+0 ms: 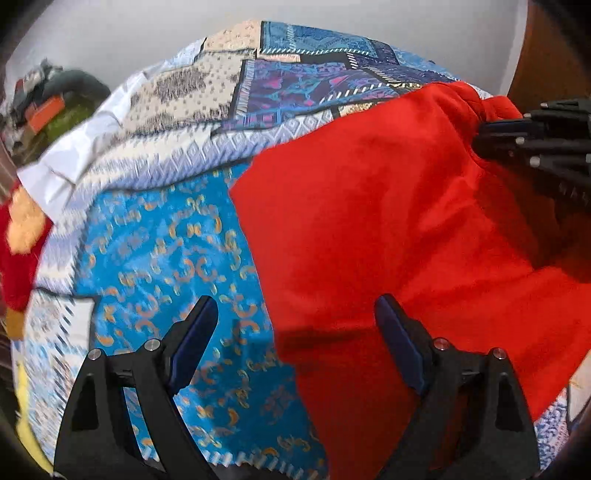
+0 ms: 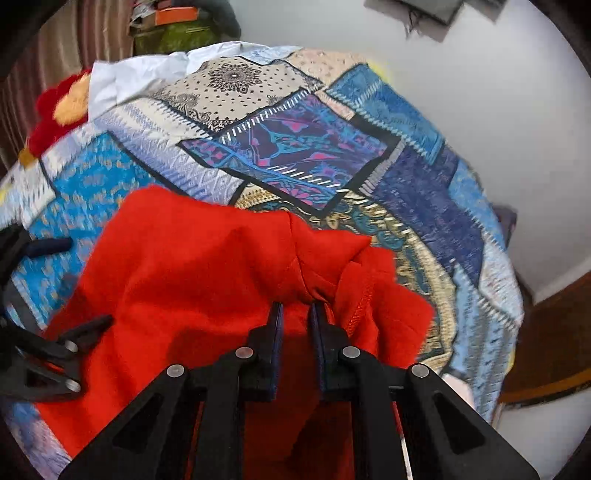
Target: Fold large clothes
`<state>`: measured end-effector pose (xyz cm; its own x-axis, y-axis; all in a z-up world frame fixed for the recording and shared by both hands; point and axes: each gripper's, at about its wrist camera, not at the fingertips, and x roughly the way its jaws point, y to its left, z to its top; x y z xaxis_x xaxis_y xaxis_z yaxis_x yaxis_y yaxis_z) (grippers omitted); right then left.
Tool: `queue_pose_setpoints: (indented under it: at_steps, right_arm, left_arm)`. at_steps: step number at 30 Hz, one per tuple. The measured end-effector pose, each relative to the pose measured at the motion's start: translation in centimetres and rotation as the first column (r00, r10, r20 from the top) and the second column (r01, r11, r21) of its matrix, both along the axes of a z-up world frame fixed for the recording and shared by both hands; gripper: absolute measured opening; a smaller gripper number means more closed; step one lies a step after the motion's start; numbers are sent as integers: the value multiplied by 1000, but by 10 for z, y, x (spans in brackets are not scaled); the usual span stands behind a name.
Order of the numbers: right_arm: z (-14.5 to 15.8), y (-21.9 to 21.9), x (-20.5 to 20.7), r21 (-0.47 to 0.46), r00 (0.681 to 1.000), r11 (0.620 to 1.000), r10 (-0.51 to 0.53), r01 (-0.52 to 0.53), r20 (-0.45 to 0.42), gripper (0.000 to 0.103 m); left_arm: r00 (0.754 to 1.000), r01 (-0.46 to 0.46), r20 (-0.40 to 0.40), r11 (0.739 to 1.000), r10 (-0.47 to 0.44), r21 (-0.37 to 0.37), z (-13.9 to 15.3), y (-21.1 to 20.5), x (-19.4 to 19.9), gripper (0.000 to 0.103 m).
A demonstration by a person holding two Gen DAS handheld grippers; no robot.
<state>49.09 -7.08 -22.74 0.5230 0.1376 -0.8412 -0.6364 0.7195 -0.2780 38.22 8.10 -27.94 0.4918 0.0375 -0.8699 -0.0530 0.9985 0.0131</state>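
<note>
Here I have both grippers over the bed, which carries a patchwork bedspread (image 1: 177, 258) in blue, cream and purple panels.

Right gripper (image 2: 295, 314): the jaws are nearly together and pinch a bunched fold of the red garment (image 2: 192, 266) between the pads. In the right wrist view the cloth gathers into a ridge just ahead of the fingertips, and a stitched hem hangs just to the right of the right finger. In the left wrist view I see the same gripper at the right edge of the frame, its tips buried in the gathered red cloth near the far right side of the bed.

Left gripper (image 1: 295, 314): the jaws stand wide apart with nothing pressed between the pads. The left finger hangs over the bright blue panel with orange motifs; the right finger hangs over the red garment (image 1: 388, 221). The left edge of the garment runs between the two fingers. Whether the tips touch the cloth, I cannot tell.

Red garment: it lies spread over the near right part of the bedspread, its far edge reaching the purple and gold panels, its near part dropping below both views.

Surroundings: a white sheet (image 2: 140, 74) shows at the far left corner of the bed, next to a red and orange plush item (image 2: 62, 107). A pile of clutter (image 2: 181, 26) stands beyond that corner against a pale wall (image 2: 480, 92). Both views are motion-blurred.
</note>
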Motion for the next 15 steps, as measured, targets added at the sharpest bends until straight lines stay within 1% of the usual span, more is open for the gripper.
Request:
queue_pose_setpoints:
  at_steps: [3, 6, 7, 9, 12, 15]
  right_arm:
    - [-7, 0, -18, -76, 992, 997, 33, -24, 119, 10]
    - [-11, 2, -33, -120, 978, 993, 43, -19, 203, 10]
    - [-11, 1, -35, -121, 976, 993, 43, -17, 214, 10]
    - [-9, -4, -35, -105, 978, 994, 29, -8, 204, 10]
    - [-4, -16, -34, -64, 986, 998, -6, 17, 169, 10]
    - [-4, -28, -45, -65, 987, 998, -13, 24, 160, 10]
  left_arm:
    - [999, -30, -31, 996, 27, -88, -5, 9, -5, 89]
    - [998, -46, -40, 990, 41, -136, -8, 15, -13, 89]
    - [998, -52, -42, 988, 46, -143, -9, 15, -15, 89]
    - [998, -58, -41, 988, 53, -141, -8, 14, -20, 89]
    - [998, -53, -27, 992, 50, -113, -2, 8, -30, 89]
    - [999, -33, -18, 995, 31, -95, 4, 0, -38, 89]
